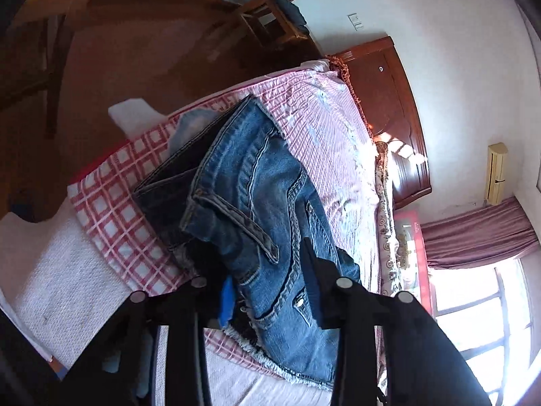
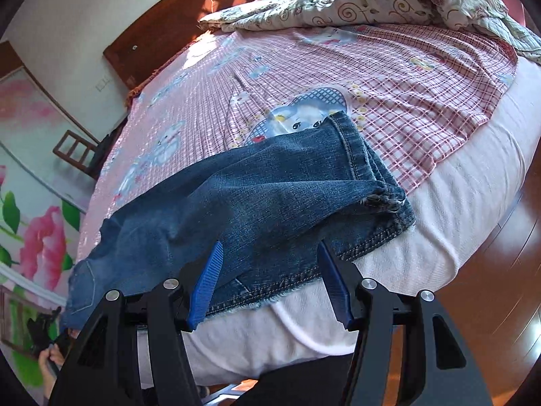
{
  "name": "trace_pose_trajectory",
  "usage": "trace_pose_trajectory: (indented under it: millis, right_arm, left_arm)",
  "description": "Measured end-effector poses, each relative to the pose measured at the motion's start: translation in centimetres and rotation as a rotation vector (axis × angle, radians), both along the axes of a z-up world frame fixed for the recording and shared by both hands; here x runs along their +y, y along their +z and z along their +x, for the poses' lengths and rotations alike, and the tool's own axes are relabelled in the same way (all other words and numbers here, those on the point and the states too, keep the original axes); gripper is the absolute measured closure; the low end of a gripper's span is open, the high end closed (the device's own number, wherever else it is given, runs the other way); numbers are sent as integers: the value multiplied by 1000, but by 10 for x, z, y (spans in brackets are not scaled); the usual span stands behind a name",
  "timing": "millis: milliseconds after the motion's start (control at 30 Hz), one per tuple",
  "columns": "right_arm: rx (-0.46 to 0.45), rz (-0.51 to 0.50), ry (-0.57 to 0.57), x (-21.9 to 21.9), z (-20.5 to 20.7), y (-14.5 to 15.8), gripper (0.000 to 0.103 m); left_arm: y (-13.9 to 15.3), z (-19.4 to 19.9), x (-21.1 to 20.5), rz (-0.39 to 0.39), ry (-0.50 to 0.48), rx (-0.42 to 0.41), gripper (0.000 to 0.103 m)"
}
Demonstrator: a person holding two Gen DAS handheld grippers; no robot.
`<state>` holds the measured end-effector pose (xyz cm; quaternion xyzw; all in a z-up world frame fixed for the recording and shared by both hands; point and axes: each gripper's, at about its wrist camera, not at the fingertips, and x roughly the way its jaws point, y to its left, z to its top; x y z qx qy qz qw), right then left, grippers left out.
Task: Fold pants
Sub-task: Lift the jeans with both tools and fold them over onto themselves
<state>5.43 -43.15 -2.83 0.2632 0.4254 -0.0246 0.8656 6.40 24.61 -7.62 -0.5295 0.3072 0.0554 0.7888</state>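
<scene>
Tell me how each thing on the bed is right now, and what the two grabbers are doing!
jeans: lying on the bed, partly folded, leg hems stacked.
left gripper: fingers either side of the jeans' waist end; whether it pinches is unclear.
right gripper: open, fingers astride the jeans' frayed edge.
checked sheet: spread flat under the jeans.
floral quilt: bunched up at the far end.
</scene>
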Motion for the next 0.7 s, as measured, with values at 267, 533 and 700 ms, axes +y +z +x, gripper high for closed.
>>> trace_pose_trajectory:
  millis: [267, 533, 700]
  right_arm:
    - [20, 59, -32, -7, -5, -15, 46]
    - [63, 26, -6, 0, -10, -25, 46]
    - [52, 4, -1, 5, -9, -19, 46]
  left_arm:
    - [51, 4, -9, 310, -32, -194, 92]
    - [-14, 25, 2, 322, -4, 74, 92]
    - [-5, 35, -2, 402, 8, 125, 85]
